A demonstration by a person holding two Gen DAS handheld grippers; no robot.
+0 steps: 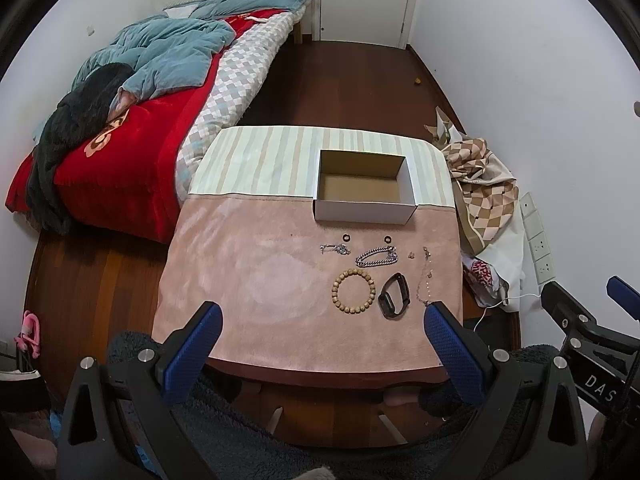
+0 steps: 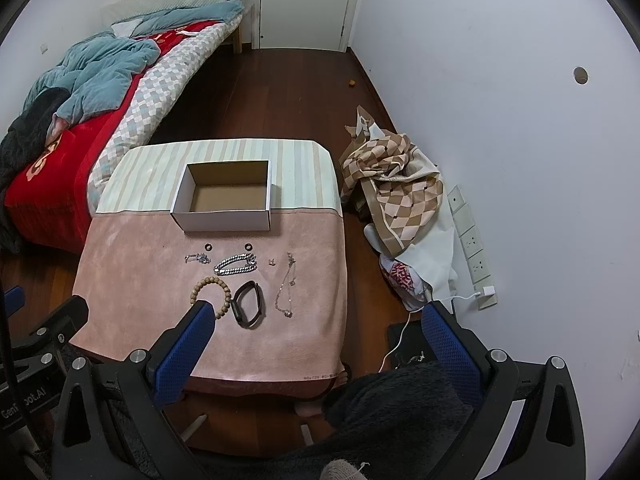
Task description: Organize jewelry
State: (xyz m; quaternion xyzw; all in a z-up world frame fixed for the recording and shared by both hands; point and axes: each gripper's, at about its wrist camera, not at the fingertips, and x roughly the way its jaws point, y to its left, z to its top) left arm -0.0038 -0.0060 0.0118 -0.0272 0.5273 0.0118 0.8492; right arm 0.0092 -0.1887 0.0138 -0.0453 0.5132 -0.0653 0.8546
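both tools (image 1: 324, 316) (image 2: 316, 316) gape wide — jewelry beside box (image 1: 362, 214).

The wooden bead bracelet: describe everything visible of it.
The wooden bead bracelet is a closed ring of round, light tan beads that look like wood, strung tightly with no visible clasp. It lies flat on the pink cloth, in the near row of jewelry, just left of the black wristband without clearly touching it, and nearer than the silver chain bracelet. In the right wrist view a blue fingertip hides part of it. Nothing grips it.
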